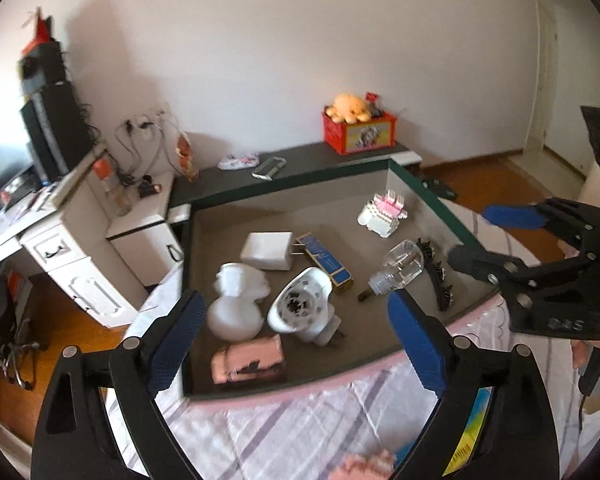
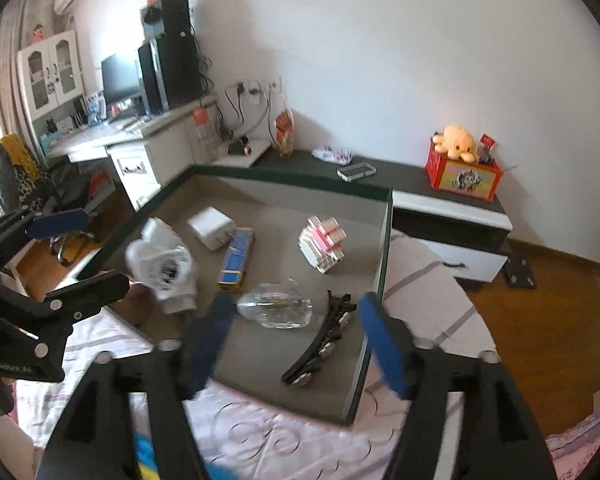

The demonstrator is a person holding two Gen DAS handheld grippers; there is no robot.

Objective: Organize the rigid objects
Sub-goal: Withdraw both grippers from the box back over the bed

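Bedroom, white wall; tray (image 1: 432, 196) on bedsheet (image 1: 300, 420) holds charger (image 1: 266, 250), blue box (image 1: 326, 258), clear bottle (image 1: 400, 268), block toy (image 1: 382, 214), hair clip (image 2: 320, 344); left gripper (image 1: 296, 344) jaws spread, empty, over near rim; right gripper (image 2: 296, 344) likewise spread, empty, above bottle.

The left wrist view looks down from near the tray's (image 1: 432, 196) 7 o'clock corner; the right wrist view looks down from its 5 o'clock corner. Both face the wall and share the tray and the red toy box (image 2: 462, 174).
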